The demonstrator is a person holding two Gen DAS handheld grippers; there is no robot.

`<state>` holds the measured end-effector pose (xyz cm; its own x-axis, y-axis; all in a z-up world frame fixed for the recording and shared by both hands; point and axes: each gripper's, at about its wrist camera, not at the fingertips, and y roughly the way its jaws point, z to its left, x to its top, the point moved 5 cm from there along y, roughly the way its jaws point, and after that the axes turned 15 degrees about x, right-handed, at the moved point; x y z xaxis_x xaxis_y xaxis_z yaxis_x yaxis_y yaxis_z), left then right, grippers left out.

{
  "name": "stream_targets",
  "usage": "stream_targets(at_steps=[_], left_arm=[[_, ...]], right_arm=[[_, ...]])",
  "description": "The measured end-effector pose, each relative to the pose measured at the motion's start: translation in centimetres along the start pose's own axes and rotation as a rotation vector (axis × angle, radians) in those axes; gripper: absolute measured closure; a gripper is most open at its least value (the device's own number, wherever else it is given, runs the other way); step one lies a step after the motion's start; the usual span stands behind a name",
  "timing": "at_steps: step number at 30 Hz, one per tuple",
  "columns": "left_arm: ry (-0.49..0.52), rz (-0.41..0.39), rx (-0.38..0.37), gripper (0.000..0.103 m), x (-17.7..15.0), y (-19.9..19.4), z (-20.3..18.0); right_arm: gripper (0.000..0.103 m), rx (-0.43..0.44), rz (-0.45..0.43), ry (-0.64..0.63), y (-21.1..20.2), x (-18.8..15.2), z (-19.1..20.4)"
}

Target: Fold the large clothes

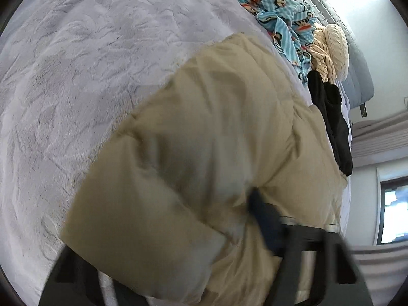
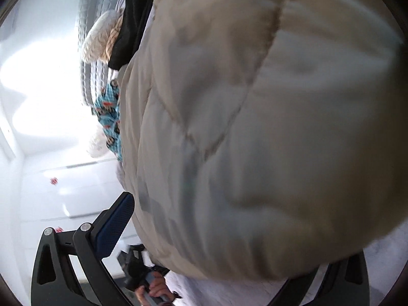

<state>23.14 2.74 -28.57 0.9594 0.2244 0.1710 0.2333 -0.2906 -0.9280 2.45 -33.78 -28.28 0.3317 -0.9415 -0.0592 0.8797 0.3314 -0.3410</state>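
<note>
Between our left gripper's (image 1: 178,250) fingers bulges a fold of the cream padded coat (image 1: 204,140). One blue pad (image 1: 257,209) is sunk into the fabric on the right, while the other finger is only a dark shape at the lower left with coat spilling over it. The jaws look part-way closed around that fold, though blur keeps us from saying the pads truly pinch it.

Our right gripper (image 2: 229,229) stands wide open. Its one visible blue pad (image 2: 117,219) hangs to the left of the coat (image 2: 267,127), just beside the edge and not pressing on it; the opposite finger is buried behind the padding at the lower right, so the bulk of the coat sits between the jaws, ungripped as far as we can tell.

From the left jaws the coat runs away and to the upper right across the pale lilac bedspread (image 1: 89,76) — that is its long axis — toward a heap of a blue monkey-print garment (image 1: 275,7), a cream knit (image 1: 331,48) and something black (image 1: 334,127). We judge the left hand nearer to a hold, so the fold likely turns on carrying this end along that axis.

Hidden from us are the coat's sleeves, hem and collar — we cannot tell which end we have. Below the right jaws a hand (image 2: 155,289) grips a handle, partly cut off
</note>
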Motion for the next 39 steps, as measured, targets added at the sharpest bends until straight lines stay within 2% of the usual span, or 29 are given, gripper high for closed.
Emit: stream_targets(at_steps=[1,2,3,6,9,14,19,22,26,29,31,32,33,34,35,36,39], left_arm=[[0.004,-0.007,-0.026,0.073,0.2,-0.4,-0.2],[0.012,-0.012,-0.033,0.079,0.1,-0.8,-0.2],[0.031,-0.029,-0.034,0.081,0.2,-1.5,-0.5],[0.153,-0.095,-0.033,0.085,-0.6,-4.1,-2.1],[0.236,-0.136,-0.060,0.087,-1.2,-6.6,-3.0],[0.326,-0.169,-0.124,0.087,-2.2,-10.5,-2.7],[0.414,-0.140,-0.152,0.087,-4.7,-13.9,-0.3],[0.450,-0.104,-0.129,0.087,-7.5,-15.1,2.7],[0.449,-0.033,-0.101,0.087,-12.0,-16.1,7.1],[0.465,0.004,-0.001,0.087,-15.8,-15.2,10.0],[0.468,0.015,0.068,0.086,-17.2,-14.0,11.2],[0.479,0.013,0.113,0.075,-18.1,-13.6,11.9],[0.486,0.009,0.141,0.066,-18.4,-13.5,12.2],[0.501,-0.012,0.221,0.041,-18.7,-13.7,13.1],[0.503,-0.025,0.248,0.029,-18.7,-13.9,13.3],[0.499,-0.072,0.279,0.029,-18.5,-15.1,14.2],[0.480,-0.094,0.281,0.029,-17.7,-16.9,15.7]], right_arm=[[0.001,0.006,-0.006,0.015,0.0,0.1,0.0],[0.010,0.010,-0.011,0.031,-0.1,0.0,-0.1],[0.039,0.011,-0.015,0.052,-0.2,0.0,-0.2],[0.074,0.025,-0.020,0.091,-0.6,-0.1,-0.6],[0.082,0.020,-0.021,0.019,-1.2,-0.6,0.8],[0.083,0.044,-0.016,-0.053,-2.9,-2.7,3.1],[0.083,0.015,0.005,-0.075,-5.7,-7.4,3.2],[0.083,-0.002,0.012,-0.050,-7.9,-10.5,2.0],[0.083,-0.046,0.042,-0.006,-11.1,-13.6,-0.1],[0.082,-0.092,0.056,0.022,-13.2,-14.7,-2.4],[0.078,-0.129,0.065,0.051,-14.4,-13.9,-4.0],[0.073,-0.145,0.070,0.071,-14.7,-13.5,-4.8],[0.063,-0.157,0.074,0.088,-14.9,-13.3,-5.3],[0.056,-0.187,0.074,0.096,-15.3,-13.3,-5.5],[0.045,-0.217,0.076,0.092,-15.6,-13.3,-5.6],[0.039,-0.243,0.081,0.080,-16.1,-13.4,-5.4],[0.038,-0.294,0.137,0.012,-17.7,-14.2,-4.1]])
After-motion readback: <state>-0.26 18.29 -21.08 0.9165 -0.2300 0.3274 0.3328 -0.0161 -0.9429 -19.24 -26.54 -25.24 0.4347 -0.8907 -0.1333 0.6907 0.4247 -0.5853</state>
